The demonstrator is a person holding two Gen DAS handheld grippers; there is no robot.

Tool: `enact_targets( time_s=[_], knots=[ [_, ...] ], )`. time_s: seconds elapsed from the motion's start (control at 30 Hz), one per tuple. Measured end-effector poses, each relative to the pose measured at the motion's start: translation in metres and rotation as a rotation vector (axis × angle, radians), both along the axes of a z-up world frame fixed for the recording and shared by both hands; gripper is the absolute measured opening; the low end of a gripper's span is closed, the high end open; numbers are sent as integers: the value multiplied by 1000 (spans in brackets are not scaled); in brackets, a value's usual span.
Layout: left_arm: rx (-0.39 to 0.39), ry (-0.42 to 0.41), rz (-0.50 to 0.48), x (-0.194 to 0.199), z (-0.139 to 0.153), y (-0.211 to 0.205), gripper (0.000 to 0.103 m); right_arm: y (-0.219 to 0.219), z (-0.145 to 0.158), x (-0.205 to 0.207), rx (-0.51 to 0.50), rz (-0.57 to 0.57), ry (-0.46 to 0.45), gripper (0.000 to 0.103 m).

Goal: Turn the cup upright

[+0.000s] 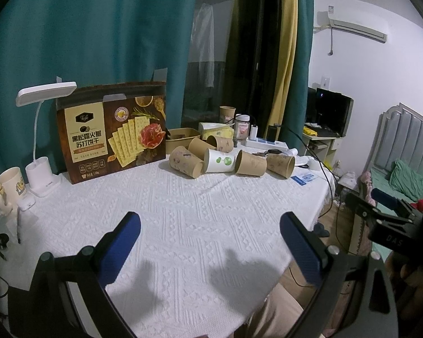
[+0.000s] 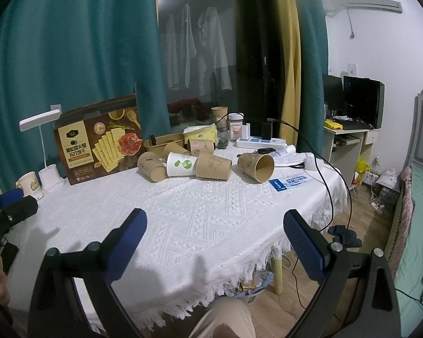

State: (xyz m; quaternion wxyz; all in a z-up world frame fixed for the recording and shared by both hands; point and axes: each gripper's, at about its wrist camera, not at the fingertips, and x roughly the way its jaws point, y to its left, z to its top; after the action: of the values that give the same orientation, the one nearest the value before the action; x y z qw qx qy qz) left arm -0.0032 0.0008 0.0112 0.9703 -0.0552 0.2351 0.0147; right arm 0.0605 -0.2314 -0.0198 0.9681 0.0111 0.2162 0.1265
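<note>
Several paper cups lie tipped on their sides in a cluster at the far middle of the surface [image 1: 183, 225], which is covered by a white textured cloth: a white cup with green dots [image 1: 219, 160] sits among brown ones, and a brown cup [image 2: 256, 166] lies slightly apart on the right with its open mouth turned toward the right wrist camera. The left claw [image 1: 210, 250] and the right claw [image 2: 215, 249] are both spread wide and empty, held near the front of the cloth, well short of the cups. The cups are judged to be light, thin-walled and easily crushed, so a gentle squeeze across the side wall, near the stiffer rolled rim, seems advisable; being round, they may roll if nudged. The separated brown cup looks the easiest to take, since its neighbours touch one another. Ample bare cloth lies between the claws and the cups for setting a cup upright. On the right the fringed edge of the cloth is near, with a black cable [image 2: 328, 186] draped across it, and a cracker box [image 1: 112, 132] and a lamp [image 1: 42, 140] crowd the far left.
</note>
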Motion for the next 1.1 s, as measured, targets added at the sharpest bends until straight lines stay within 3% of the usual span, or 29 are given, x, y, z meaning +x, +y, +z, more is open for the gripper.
enact_targets(
  time_s=[1.1],
  knots=[
    [1, -32, 5, -9, 5, 1, 99, -3, 7, -1, -3, 1, -1, 96]
  ],
)
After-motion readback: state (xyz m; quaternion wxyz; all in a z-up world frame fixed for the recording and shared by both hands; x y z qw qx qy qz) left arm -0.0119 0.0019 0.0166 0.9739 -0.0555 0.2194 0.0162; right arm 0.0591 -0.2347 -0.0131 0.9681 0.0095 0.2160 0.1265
